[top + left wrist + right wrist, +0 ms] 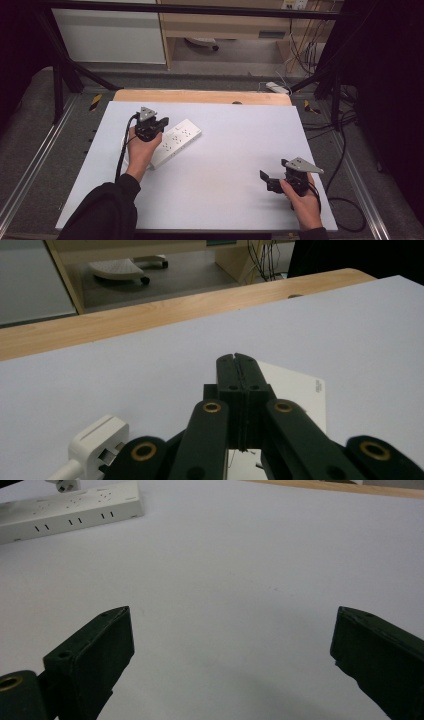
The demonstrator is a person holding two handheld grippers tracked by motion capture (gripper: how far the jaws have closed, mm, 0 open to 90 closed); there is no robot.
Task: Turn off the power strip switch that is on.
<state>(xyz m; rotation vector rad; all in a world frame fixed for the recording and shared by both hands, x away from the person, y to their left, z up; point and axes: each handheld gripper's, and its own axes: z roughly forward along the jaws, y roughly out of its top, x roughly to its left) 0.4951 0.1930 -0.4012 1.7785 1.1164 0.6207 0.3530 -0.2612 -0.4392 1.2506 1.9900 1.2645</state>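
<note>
White power strip (176,142) is lying far left on the counter (225,165). I am holding my left gripper (235,359) over it, jaws fully closed on nothing; my right gripper (232,655) is waiting wide open, empty. Likely next: aligning the plug (98,442).

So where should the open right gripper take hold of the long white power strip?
Probably the free end of the long white power strip, jaws spanning its narrow width from above. It lies flat and slim, and the shut left gripper sits over the other end. The right gripper is open wide.
</note>
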